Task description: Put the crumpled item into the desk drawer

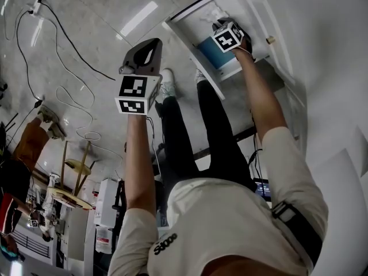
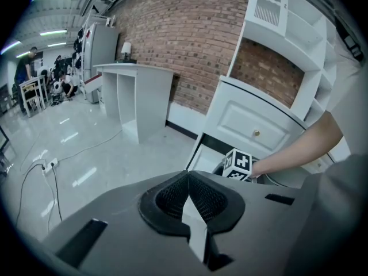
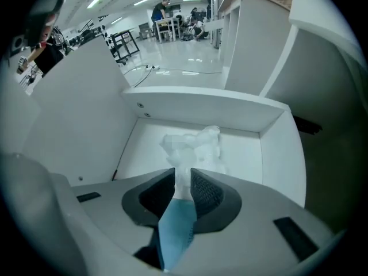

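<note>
Reaching into the open desk drawer, the right gripper pinches the white crumpled item low inside so it can land there, while the left gripper, pressed together and empty, hangs off to the side.

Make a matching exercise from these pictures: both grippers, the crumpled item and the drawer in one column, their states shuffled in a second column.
Things:
1. left gripper
2. right gripper
3. crumpled item
4. drawer

States:
A. pulled open
B. jaws together with nothing between them, held in the air
C. white, pinched between two jaws
D. reaching down into the drawer, jaws closed on something

Pairs: 1-B, 2-D, 3-C, 4-A
</note>
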`<state>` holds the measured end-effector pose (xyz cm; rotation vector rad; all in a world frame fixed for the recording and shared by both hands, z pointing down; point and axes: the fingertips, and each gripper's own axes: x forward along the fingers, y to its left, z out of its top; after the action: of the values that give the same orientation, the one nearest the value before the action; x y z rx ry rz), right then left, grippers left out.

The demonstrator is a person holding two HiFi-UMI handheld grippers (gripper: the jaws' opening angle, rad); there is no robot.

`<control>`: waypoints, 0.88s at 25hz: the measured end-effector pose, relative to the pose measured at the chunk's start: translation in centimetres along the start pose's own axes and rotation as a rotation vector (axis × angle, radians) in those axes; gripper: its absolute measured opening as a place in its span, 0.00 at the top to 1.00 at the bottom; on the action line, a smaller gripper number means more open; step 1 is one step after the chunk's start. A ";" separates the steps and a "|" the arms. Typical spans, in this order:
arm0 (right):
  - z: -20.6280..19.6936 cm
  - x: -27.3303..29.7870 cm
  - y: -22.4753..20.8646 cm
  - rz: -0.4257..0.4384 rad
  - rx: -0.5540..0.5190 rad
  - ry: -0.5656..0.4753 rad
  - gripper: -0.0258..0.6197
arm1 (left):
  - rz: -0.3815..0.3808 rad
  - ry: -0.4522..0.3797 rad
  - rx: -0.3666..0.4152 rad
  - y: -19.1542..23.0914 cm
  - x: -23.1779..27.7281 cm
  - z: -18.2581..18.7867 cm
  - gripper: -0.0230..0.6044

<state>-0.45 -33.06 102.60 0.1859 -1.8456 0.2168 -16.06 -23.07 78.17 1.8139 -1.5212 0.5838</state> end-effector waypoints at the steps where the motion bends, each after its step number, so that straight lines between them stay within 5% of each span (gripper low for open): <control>1: -0.2 -0.8 0.0 -0.005 0.009 -0.002 0.86 | 0.000 -0.006 0.002 -0.2 -0.4 0.2 0.93; 22: 4.5 -25.6 3.3 -0.138 0.064 -0.252 0.95 | -0.004 -0.168 0.094 -3.1 -11.4 8.7 0.93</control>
<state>1.68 -30.51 76.61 0.3996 -2.0677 0.1619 -16.29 -21.74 63.55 1.9797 -1.6241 0.5189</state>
